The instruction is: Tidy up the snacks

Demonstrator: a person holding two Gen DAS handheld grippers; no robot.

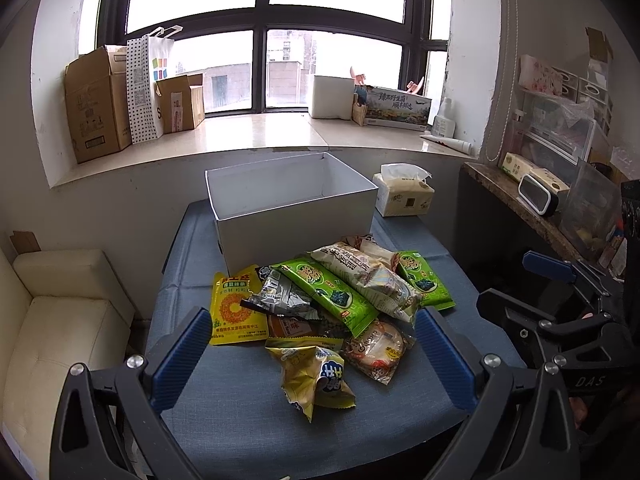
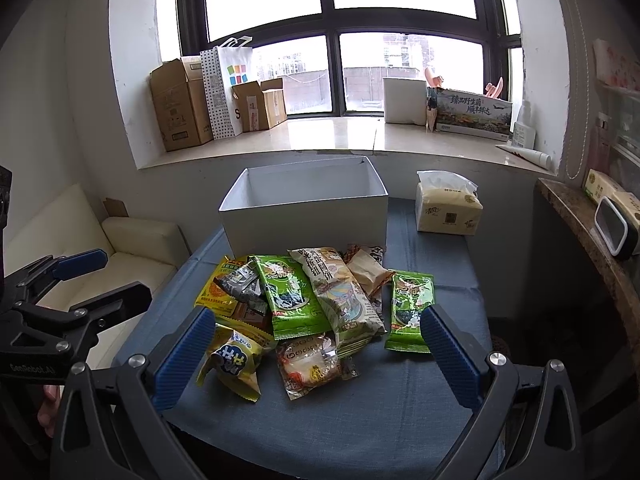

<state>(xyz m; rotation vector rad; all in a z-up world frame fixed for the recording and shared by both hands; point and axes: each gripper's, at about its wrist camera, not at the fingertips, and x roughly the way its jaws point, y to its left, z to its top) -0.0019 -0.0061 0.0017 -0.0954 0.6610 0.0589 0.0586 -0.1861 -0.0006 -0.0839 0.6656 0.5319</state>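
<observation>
Blue-clothed counter is lying under both grippers' wide-open, empty fingers, snack pile between them, white box beyond; pinching one top packet should be cleanest.

Tissue pack on blue tablecloth, cardboard boxes on windowsill, cream sofa

"DAS" stands on the right gripper body; "GenRobot.AI" on the left gripper body; snack wrapper print is illegible
</observation>
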